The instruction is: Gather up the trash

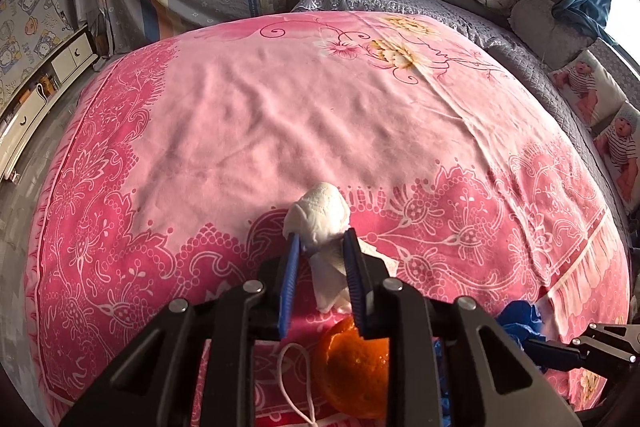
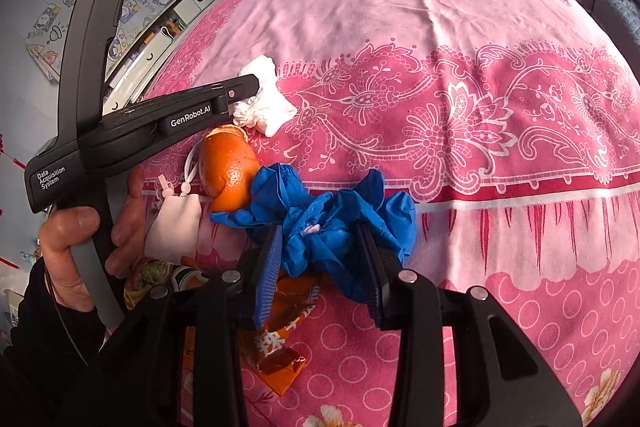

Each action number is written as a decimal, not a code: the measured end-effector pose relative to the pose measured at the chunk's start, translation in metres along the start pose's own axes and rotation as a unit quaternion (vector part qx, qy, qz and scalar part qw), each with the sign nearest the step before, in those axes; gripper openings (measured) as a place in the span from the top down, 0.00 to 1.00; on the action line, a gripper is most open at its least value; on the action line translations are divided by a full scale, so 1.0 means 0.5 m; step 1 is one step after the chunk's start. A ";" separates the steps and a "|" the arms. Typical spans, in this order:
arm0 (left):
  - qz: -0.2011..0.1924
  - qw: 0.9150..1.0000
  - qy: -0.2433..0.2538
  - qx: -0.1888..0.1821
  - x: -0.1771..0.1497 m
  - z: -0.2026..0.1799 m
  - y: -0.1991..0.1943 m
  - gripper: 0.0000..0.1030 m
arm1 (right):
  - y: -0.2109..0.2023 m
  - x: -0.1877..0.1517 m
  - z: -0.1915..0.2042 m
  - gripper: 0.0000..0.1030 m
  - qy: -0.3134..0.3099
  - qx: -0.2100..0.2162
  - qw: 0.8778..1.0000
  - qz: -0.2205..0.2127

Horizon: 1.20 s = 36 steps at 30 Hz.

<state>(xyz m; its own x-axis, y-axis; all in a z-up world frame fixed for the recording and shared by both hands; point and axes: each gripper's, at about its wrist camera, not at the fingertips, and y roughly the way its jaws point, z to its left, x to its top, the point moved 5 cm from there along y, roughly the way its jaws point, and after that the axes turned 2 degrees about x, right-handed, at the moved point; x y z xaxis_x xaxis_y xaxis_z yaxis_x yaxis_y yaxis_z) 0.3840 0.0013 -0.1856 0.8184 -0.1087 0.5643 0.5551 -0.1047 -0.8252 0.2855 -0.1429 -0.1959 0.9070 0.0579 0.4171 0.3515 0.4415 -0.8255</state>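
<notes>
Trash lies gathered near the bed's near edge, on the pink floral bedspread (image 2: 460, 27), and none of it looks disposed of yet; no bin or bag for it shows in either view.

Furthest left in the right wrist view is a small pale pink drawstring pouch (image 2: 174, 227) with a white cord, lying just by the person's left hand (image 2: 76, 247). Next to it sits a hollow orange peel half (image 2: 228, 171), touching the crumpled blue rubber gloves (image 2: 320, 219) on its right. Beyond the peel, toward the middle of the bed, is the crumpled white paper tissue (image 1: 320, 215). The left gripper (image 1: 322, 239) has its blue-padded fingers on either side of the tissue and seems to be pinching it, though whether the wad is lifted off the bedspread I cannot tell. The right gripper (image 2: 320, 251) has its jaws spread around the blue gloves, pads beside the rubber rather than squeezed into it, so that grasp looks not yet made. Below the gloves, closest to the near edge, an orange printed snack wrapper (image 2: 280, 347) lies flat and untouched.

By my reading the task is at an early stage: one piece is in hand, one is about to be taken, and the peel, pouch and wrapper remain.
</notes>
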 end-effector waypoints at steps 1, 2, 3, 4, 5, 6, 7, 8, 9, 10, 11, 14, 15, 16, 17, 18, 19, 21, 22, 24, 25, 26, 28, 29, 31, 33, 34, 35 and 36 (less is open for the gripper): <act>-0.001 1.000 0.002 0.001 0.000 -0.001 0.000 0.81 | 0.001 -0.001 0.001 0.69 -0.002 0.000 1.000 0.001; -0.001 1.000 0.003 0.001 0.000 -0.002 -0.001 0.81 | 0.002 -0.002 0.002 0.71 -0.004 0.000 1.000 0.001; -0.002 1.000 0.003 0.000 0.000 -0.002 -0.001 0.82 | 0.002 -0.002 0.002 0.72 -0.004 0.002 1.000 0.002; -0.002 1.000 0.003 0.000 0.000 -0.002 -0.002 0.82 | 0.003 -0.002 0.002 0.73 -0.004 0.003 1.000 0.003; -0.004 1.000 0.003 -0.001 0.000 -0.002 -0.003 0.83 | 0.003 -0.003 0.002 0.75 -0.003 0.005 1.000 0.003; -0.005 1.000 0.001 -0.002 0.000 -0.001 -0.004 0.83 | 0.003 -0.003 0.001 0.76 -0.001 0.007 1.000 0.003; -0.005 1.000 0.001 -0.003 0.000 0.000 -0.005 0.84 | 0.003 -0.003 0.001 0.76 0.001 0.009 1.000 0.003; -0.006 1.000 0.000 -0.004 0.001 0.001 -0.005 0.84 | 0.002 -0.003 0.001 0.78 0.001 0.010 1.000 0.003; -0.007 1.000 -0.001 -0.004 0.001 0.002 -0.006 0.84 | 0.001 -0.004 0.001 0.80 0.001 0.011 1.000 0.002; -0.008 1.000 -0.003 -0.005 0.001 0.003 -0.008 0.84 | -0.001 -0.004 0.001 0.81 0.001 0.012 1.000 0.000; -0.009 1.000 -0.003 -0.005 0.001 0.003 -0.011 0.84 | -0.003 -0.004 0.003 0.83 0.000 0.012 1.000 -0.001; -0.016 1.000 -0.005 -0.003 0.002 0.005 -0.021 0.84 | -0.014 -0.005 0.006 0.87 -0.003 0.012 1.000 -0.007; -0.019 1.000 -0.006 -0.002 0.004 0.006 -0.025 0.84 | -0.018 -0.005 0.007 0.88 -0.003 0.014 1.000 -0.009; -0.021 1.000 -0.007 -0.002 0.005 0.007 -0.029 0.84 | -0.021 -0.005 0.006 0.88 -0.001 0.015 1.000 -0.012; -0.023 1.000 -0.009 -0.002 0.005 0.007 -0.033 0.84 | -0.023 -0.004 0.006 0.88 0.000 0.016 1.000 -0.013; -0.025 1.000 -0.011 -0.003 0.006 0.009 -0.037 0.85 | -0.027 -0.004 0.006 0.89 0.001 0.017 1.000 -0.015; -0.026 1.000 -0.012 -0.003 0.006 0.010 -0.040 0.84 | -0.030 -0.003 0.006 0.89 0.002 0.017 1.000 -0.018; -0.030 0.999 -0.014 -0.001 0.007 0.012 -0.049 0.84 | -0.040 -0.002 0.006 0.89 0.002 0.017 1.000 -0.024; -0.032 0.999 -0.016 -0.001 0.009 0.014 -0.052 0.85 | -0.046 -0.002 0.006 0.89 0.003 0.017 1.000 -0.026; -0.035 0.999 -0.019 -0.003 0.010 0.016 -0.059 0.85 | -0.057 -0.003 0.006 0.89 0.002 0.016 0.999 -0.032; -0.038 0.999 -0.020 -0.002 0.011 0.017 -0.064 0.85 | -0.062 -0.003 0.006 0.89 0.003 0.015 0.999 -0.035; -0.041 0.999 -0.020 -0.002 0.011 0.016 -0.069 0.85 | -0.067 -0.003 0.005 0.89 0.004 0.014 0.999 -0.038; -0.046 0.999 -0.021 -0.002 0.010 0.015 -0.078 0.84 | -0.076 -0.002 0.003 0.89 0.006 0.013 0.999 -0.043; -0.048 0.999 -0.022 -0.001 0.010 0.016 -0.084 0.85 | -0.082 -0.002 0.001 0.89 0.007 0.011 0.999 -0.046; -0.052 0.998 -0.024 -0.002 0.009 0.017 -0.094 0.84 | -0.092 -0.003 -0.002 0.89 0.008 0.010 0.999 -0.051; -0.057 0.998 -0.025 -0.001 0.010 0.018 -0.104 0.85 | -0.103 -0.005 -0.001 0.89 0.008 0.008 0.998 -0.056; -0.059 0.998 -0.025 -0.001 0.010 0.018 -0.110 0.85 | -0.109 -0.006 -0.001 0.89 0.009 0.007 0.998 -0.059; -0.062 0.998 -0.026 -0.002 0.011 0.018 -0.115 0.85 | -0.115 -0.007 -0.001 0.89 0.009 0.007 0.998 -0.061; -0.064 0.998 -0.027 -0.002 0.012 0.019 -0.120 0.85 | -0.121 -0.008 -0.001 0.89 0.009 0.006 0.998 -0.064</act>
<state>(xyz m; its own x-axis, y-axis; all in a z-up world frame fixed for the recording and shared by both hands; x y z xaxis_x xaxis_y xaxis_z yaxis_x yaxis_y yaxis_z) 0.3570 0.0162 -0.1329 0.7475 -0.0399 0.6630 0.6554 -0.1176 -0.7461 0.2609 -0.1700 -0.1478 0.8591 -0.0157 0.5115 0.4615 0.4558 -0.7611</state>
